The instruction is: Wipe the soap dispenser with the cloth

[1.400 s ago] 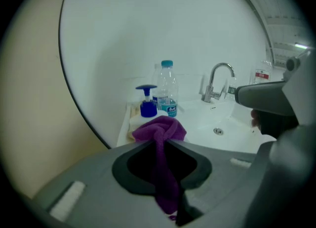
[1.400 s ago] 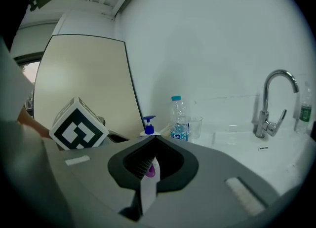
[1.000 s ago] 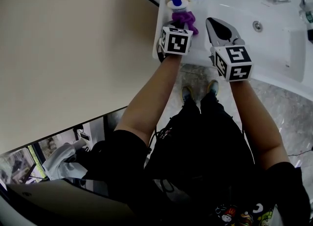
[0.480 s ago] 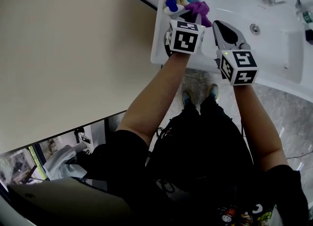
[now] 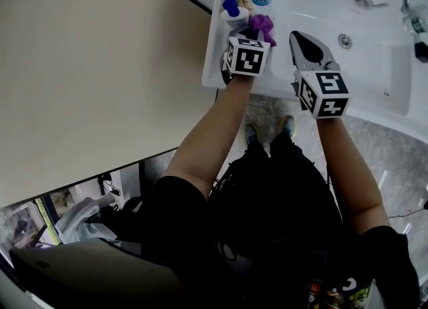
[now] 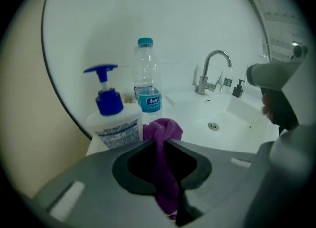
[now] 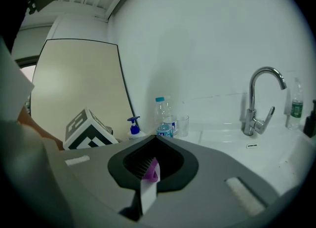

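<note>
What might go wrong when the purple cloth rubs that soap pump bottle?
The soap dispenser stands free near the counter edge, and the right gripper is not steadying it: a firm wipe might tip it. The water bottle just behind could get knocked. Little cloth sticks past the left gripper, so hard jaws may scrape.

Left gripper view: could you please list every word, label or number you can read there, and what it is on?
The soap dispenser label: lines of print, too blurred to read.
The water bottle label: blue with a white mark, unreadable.
The small bottle beside the tap: label too small to read.
No legible text anywhere.
</note>
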